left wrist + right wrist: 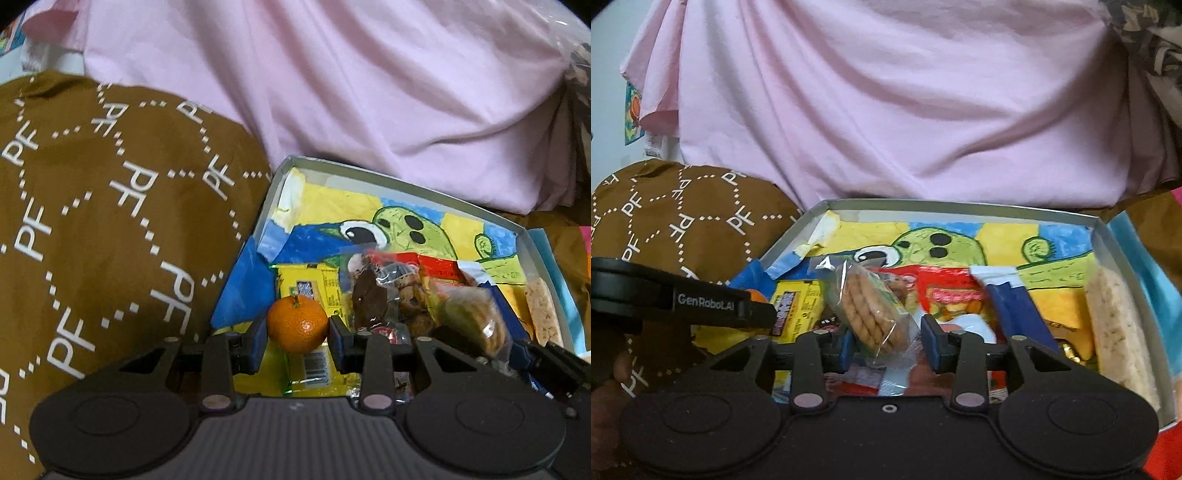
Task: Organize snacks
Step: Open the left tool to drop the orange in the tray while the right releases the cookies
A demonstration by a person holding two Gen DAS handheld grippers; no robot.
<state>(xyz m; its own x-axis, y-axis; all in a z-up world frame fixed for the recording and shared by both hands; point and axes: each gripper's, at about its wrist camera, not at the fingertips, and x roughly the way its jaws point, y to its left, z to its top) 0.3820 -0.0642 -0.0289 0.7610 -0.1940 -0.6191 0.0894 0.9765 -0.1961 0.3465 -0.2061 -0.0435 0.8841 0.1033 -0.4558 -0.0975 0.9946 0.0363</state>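
In the left wrist view my left gripper [297,338] is shut on a small orange mandarin [297,321], its blue pads pressing both sides just above the left end of the open snack box [369,173]. In the right wrist view a clear packet of round biscuits [875,314] stands tilted between the pads of my right gripper [888,345], shut on it over the middle of the box [960,203]. The same packet [472,321] shows blurred in the left view. The left gripper's black body [701,302] reaches in from the left.
The box is lined with a drawing of a green creature and holds a yellow candy box [798,306], a red packet [945,291], a blue-and-white bar [1019,302] and a rice bar [1115,332]. A brown patterned cushion [92,221] lies left, pink cloth [332,92] behind.
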